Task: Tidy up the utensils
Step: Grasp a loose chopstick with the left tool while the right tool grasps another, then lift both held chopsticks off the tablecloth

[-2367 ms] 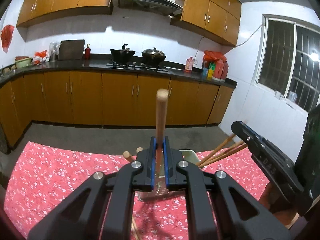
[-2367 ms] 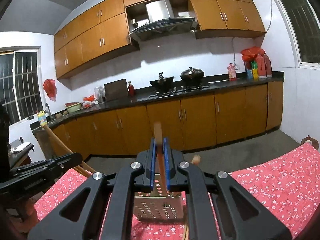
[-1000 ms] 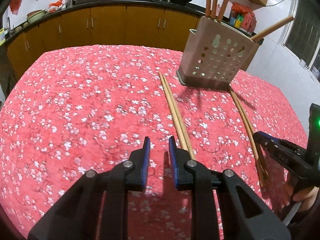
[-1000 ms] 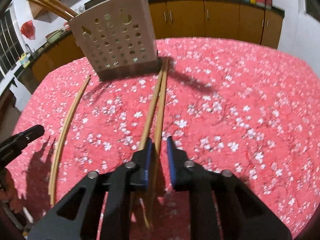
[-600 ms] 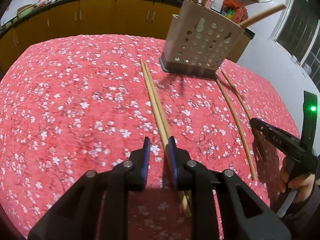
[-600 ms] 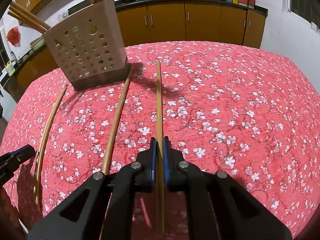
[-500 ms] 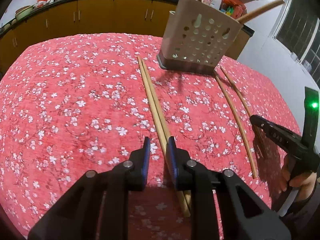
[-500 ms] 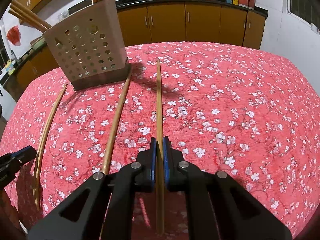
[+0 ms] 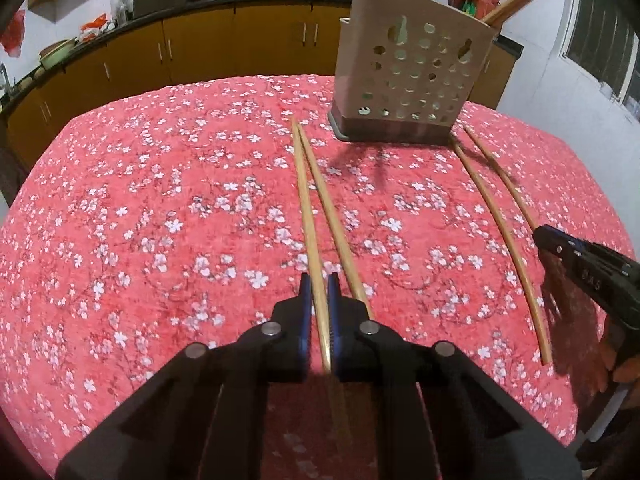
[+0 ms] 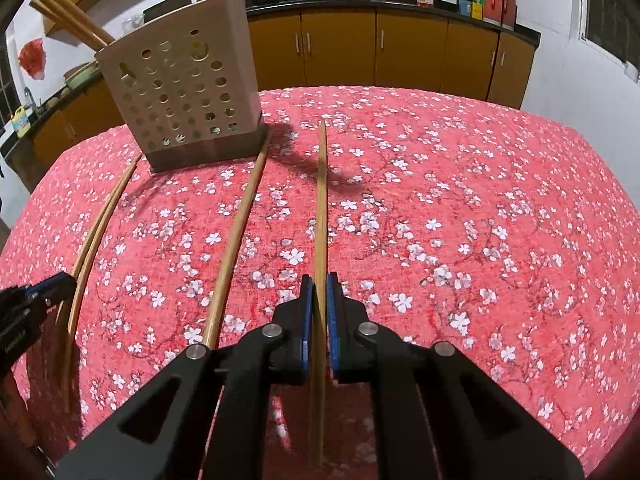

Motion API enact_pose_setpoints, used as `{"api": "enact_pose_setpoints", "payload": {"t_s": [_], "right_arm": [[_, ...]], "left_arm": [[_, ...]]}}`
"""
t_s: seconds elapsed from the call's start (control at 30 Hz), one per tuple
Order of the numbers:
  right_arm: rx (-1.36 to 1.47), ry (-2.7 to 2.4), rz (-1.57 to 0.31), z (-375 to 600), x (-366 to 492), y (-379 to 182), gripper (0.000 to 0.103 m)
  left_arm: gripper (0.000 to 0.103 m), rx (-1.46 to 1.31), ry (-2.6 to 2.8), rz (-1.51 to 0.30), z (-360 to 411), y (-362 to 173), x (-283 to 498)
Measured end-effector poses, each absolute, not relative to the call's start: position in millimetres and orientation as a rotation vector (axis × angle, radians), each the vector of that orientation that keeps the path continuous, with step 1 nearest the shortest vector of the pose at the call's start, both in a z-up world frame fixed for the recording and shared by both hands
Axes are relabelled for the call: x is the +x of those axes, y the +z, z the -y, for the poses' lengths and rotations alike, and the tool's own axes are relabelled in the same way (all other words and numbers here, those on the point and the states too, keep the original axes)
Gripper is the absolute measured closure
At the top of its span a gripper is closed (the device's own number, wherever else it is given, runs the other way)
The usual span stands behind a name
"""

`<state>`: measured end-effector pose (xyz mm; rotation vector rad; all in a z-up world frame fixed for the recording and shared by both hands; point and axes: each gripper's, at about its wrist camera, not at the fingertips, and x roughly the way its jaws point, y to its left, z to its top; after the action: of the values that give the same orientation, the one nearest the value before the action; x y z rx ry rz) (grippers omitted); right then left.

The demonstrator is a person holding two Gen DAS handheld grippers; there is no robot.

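left wrist view: left gripper (image 9: 318, 300) clenched on one wooden chopstick (image 9: 308, 216) before perforated beige utensil holder (image 9: 412, 76) | right gripper (image 10: 318, 300) grips another chopstick (image 10: 321, 208) | several sticks already in holder, four left outside

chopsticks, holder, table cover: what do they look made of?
Chopsticks: likely bamboo or wood, tan with a faint grain, matte.
Holder: probably moulded plastic, a smooth beige wall punched with round holes, on a darker base.
Table cover: looks like woven fabric, a red cloth with a white blossom print and a slightly nubby, non-glossy surface.
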<state>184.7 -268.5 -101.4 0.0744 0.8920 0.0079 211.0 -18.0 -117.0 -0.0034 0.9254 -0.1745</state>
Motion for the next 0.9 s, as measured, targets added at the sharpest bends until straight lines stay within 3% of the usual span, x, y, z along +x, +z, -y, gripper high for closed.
{"api": "enact_pose_setpoints", "payload": {"t_s": [0.33,0.9], "right_arm": [[0.085,-0.041,-0.881,283.9,207.4,-104.4,0.095],[0.096,-0.042,-0.881,287.2,211.2,-105.0,0.095]], "left_arm": [[0.095,-0.068,-0.074,-0.919,-38.3,-118.2,242.8],[0.093,-0.097,-0.094,-0.885,-49.7,-116.0,235.7]]}}
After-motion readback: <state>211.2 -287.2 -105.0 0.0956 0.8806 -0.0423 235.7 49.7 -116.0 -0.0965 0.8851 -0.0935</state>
